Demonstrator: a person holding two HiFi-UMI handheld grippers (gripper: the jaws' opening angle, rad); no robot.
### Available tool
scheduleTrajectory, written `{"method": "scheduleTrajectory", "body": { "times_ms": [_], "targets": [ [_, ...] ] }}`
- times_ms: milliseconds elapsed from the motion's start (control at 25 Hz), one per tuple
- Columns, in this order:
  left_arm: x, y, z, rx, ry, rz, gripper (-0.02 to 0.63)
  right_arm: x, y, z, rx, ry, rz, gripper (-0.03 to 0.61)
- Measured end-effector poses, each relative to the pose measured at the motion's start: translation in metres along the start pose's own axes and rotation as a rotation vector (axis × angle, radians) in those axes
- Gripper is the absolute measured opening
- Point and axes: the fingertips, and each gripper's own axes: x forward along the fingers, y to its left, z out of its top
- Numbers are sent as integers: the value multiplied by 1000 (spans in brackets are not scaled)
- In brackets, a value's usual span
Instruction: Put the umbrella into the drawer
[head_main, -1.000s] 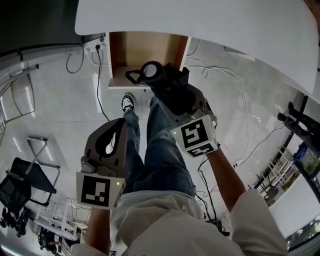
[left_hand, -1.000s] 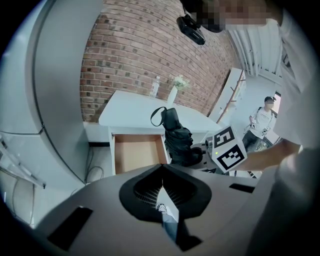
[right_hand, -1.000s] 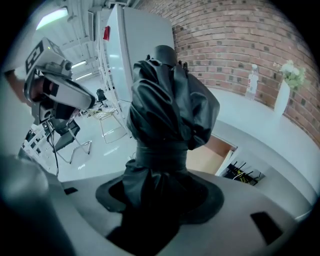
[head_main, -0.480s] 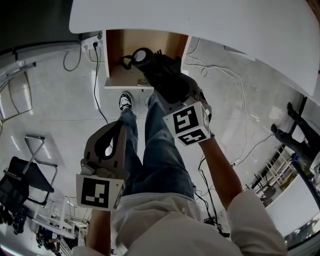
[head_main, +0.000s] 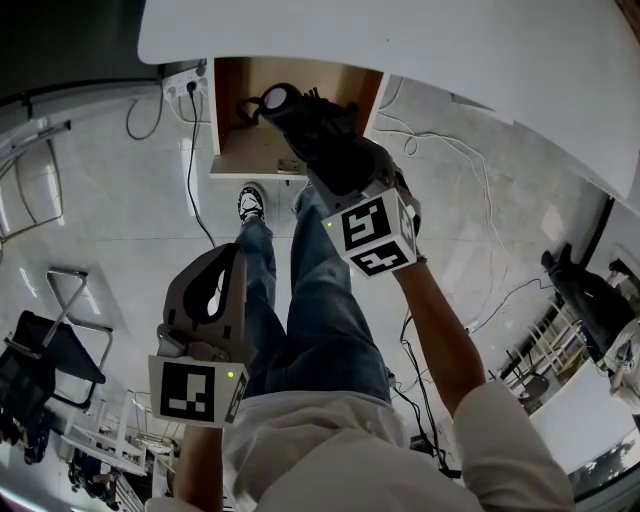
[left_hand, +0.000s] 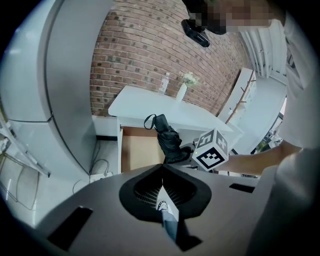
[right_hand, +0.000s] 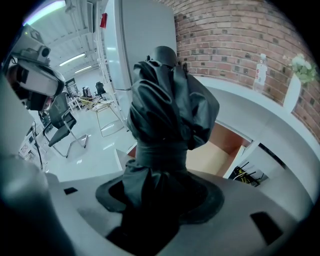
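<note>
Clamping the folded black umbrella (right_hand: 165, 115) between its pads, the right gripper (right_hand: 160, 197) is pointing steeply down and away from the person. The fabric is bunching up out of the jaws. Seen from the head view, that gripper (head_main: 335, 165) is holding the umbrella (head_main: 305, 120) over the open wooden drawer (head_main: 232, 110), the strap end reaching farthest in. Whether it is touching the drawer floor cannot be told. The drawer is standing pulled out from under the white table (head_main: 400, 40) on the far side.

The left gripper (left_hand: 161, 172) is hanging nearer, to the left, well apart from the drawer – its jaws are meeting at the tips with nothing gripped. Through the gap behind them a shoe (head_main: 252, 205) is showing on the pale floor. A power strip (head_main: 190, 92) is lying just left of the drawer.
</note>
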Motion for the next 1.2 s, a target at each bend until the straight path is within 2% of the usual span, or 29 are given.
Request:
{"method": "scheduleTrajectory", "body": {
  "times_ms": [600, 1200],
  "targets": [
    [7, -5, -8, -34, -4, -12, 18, 38, -2, -10, -33, 43, 30, 258],
    [7, 7, -19, -56, 6, -11, 18, 67, -5, -11, -17, 76, 60, 258]
  ]
}}
